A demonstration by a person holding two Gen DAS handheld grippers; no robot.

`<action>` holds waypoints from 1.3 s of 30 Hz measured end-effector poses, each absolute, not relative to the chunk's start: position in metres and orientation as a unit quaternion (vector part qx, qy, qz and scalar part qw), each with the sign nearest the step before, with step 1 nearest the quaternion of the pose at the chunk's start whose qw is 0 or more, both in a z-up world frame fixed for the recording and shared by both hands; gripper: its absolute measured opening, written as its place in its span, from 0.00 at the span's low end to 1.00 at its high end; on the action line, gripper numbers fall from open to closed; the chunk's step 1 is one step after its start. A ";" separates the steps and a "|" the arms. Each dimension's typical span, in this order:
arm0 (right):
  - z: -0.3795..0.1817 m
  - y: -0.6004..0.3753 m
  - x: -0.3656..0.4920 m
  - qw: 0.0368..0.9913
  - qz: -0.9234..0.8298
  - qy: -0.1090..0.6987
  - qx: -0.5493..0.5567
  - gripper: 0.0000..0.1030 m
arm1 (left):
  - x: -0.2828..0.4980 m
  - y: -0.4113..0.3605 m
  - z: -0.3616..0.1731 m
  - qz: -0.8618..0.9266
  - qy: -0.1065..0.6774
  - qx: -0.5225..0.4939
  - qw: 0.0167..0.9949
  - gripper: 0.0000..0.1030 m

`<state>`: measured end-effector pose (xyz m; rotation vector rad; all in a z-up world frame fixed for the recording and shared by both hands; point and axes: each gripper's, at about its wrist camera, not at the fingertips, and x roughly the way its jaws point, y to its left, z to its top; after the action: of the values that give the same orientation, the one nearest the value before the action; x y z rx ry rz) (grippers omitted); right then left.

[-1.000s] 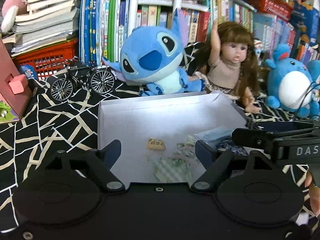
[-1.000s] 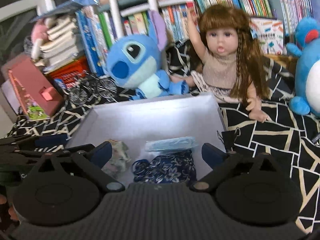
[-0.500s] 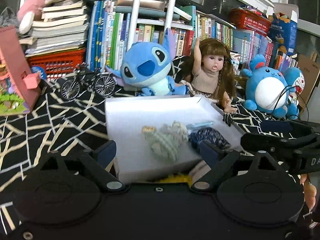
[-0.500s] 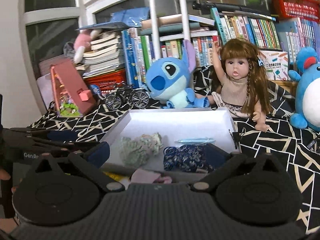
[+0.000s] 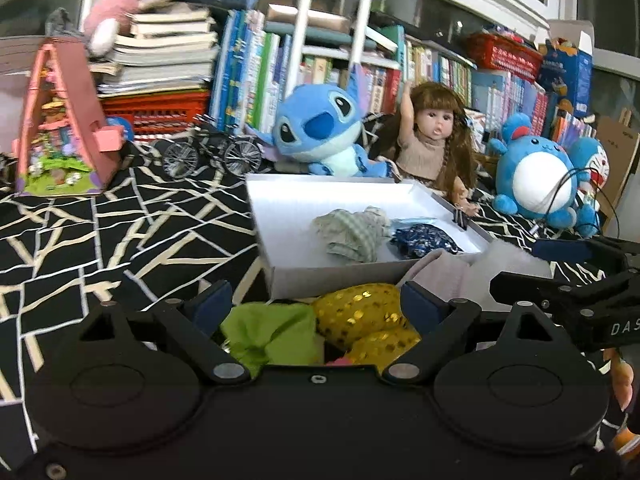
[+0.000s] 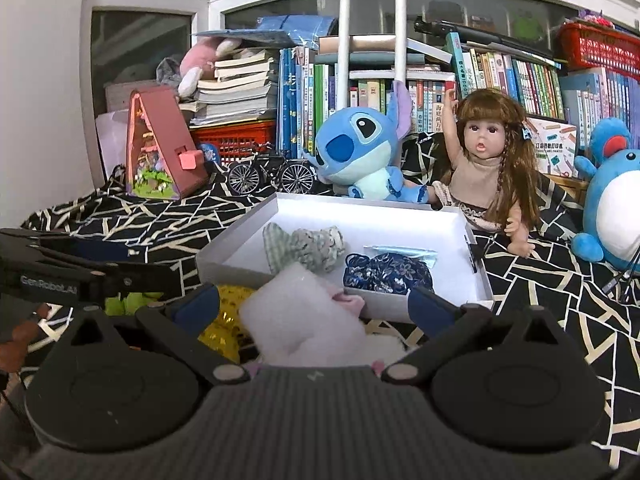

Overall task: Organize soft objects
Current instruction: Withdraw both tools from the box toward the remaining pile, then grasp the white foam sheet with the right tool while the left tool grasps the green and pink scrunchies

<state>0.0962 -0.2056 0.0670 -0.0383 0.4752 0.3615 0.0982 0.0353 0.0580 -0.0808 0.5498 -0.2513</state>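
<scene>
Left gripper (image 5: pixel 316 304) jaws wide, just been opening, nothing gripped; green cloth (image 5: pixel 272 332) and gold sequin piece (image 5: pixel 360 308) lie between them at lower centre. Right gripper (image 6: pixel 314 306) wide open, white foam block (image 6: pixel 304 316) between the fingers, pads apart from it. White box (image 6: pixel 240 248) mid-frame holds checked cloth (image 6: pixel 304 246) and navy floral pouch (image 6: pixel 386 272).

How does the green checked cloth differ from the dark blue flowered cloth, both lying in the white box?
The green checked cloth is pale, with a check pattern; the dark blue flowered cloth is dark, with small light flowers. The green checked cloth lies near the middle of the white box and looks bulkier; the dark blue flowered cloth lies lower, towards the box's right front corner. Both are crumpled, soft pieces resting on the box floor, and neither gripper touches them.
</scene>
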 end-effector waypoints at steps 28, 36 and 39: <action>0.039 -0.175 0.076 0.964 0.155 0.210 -0.046 1.00 | 0.054 0.045 0.002 -0.065 0.262 -0.055 0.961 0.88; 0.035 -0.167 0.077 0.967 0.140 0.204 -0.061 1.00 | 0.050 0.040 0.000 -0.079 0.258 -0.044 0.962 0.58; 0.038 -0.166 0.078 0.968 0.137 0.200 -0.064 1.00 | 0.051 0.043 0.003 -0.084 0.258 -0.050 0.961 0.47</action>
<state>0.0781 -0.1662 0.0377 -0.1284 0.4037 0.2772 0.0507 0.0434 0.0027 -0.1013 0.5236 -0.1694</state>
